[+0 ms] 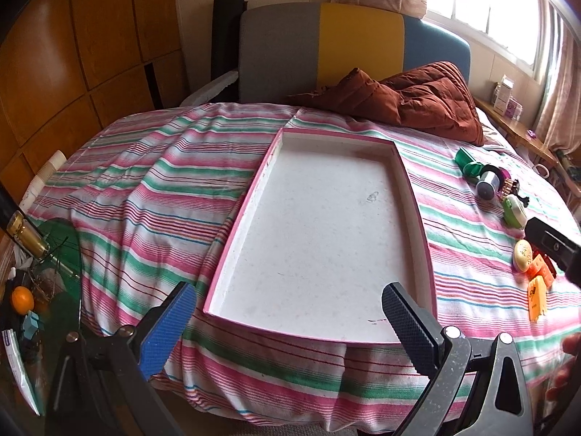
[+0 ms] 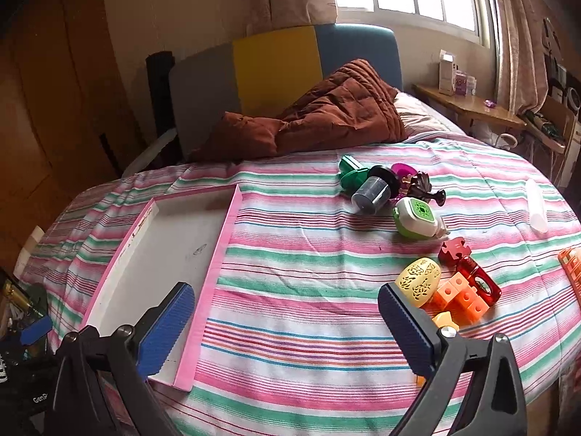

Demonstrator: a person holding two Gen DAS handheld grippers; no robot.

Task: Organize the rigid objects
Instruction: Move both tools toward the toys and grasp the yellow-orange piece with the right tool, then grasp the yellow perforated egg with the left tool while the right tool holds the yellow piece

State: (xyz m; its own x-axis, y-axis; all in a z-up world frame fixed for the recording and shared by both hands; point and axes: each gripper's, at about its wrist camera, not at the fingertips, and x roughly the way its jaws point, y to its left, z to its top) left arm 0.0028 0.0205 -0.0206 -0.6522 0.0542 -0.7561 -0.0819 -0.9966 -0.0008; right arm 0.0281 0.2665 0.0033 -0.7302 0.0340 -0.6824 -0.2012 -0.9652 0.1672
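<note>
1. We see a bed point(image 1: 145, 189) covered with a pink, green and white striped sheet, with a brown quilt point(image 1: 410, 101) bunched at its head.
2. A shallow pink tray point(image 1: 417, 196) with a white floor lies on the sheet, nothing inside it.
3. We hold the left tool point(image 1: 287, 323) over the tray's near edge, its two fingers spread wide with nothing between them.
4. We hold the right tool point(image 2: 287, 323) over bare sheet just right of the tray, fingers likewise spread wide and holding nothing.
5. The small things sit in two clusters on the sheet, to the right of the tray and apart from it.
6. The far cluster has a green piece point(image 2: 350, 172), a grey cup point(image 2: 372, 192) lying on its side, a magenta piece point(image 2: 403, 170), a dark ornament point(image 2: 423, 185) and a white and green case point(image 2: 417, 218).
7. The near cluster has a yellow egg point(image 2: 417, 279), orange cubes point(image 2: 459, 296), a red puzzle piece point(image 2: 454, 250) and a red flat item point(image 2: 479, 281), all touching or just beside one another.
8. The right finger of the right tool stands just in front of the yellow egg.
9. A clear bottle point(image 2: 536, 210) lies further right, well apart, and an orange grid point(image 2: 572, 265) shows at the right edge.
</note>
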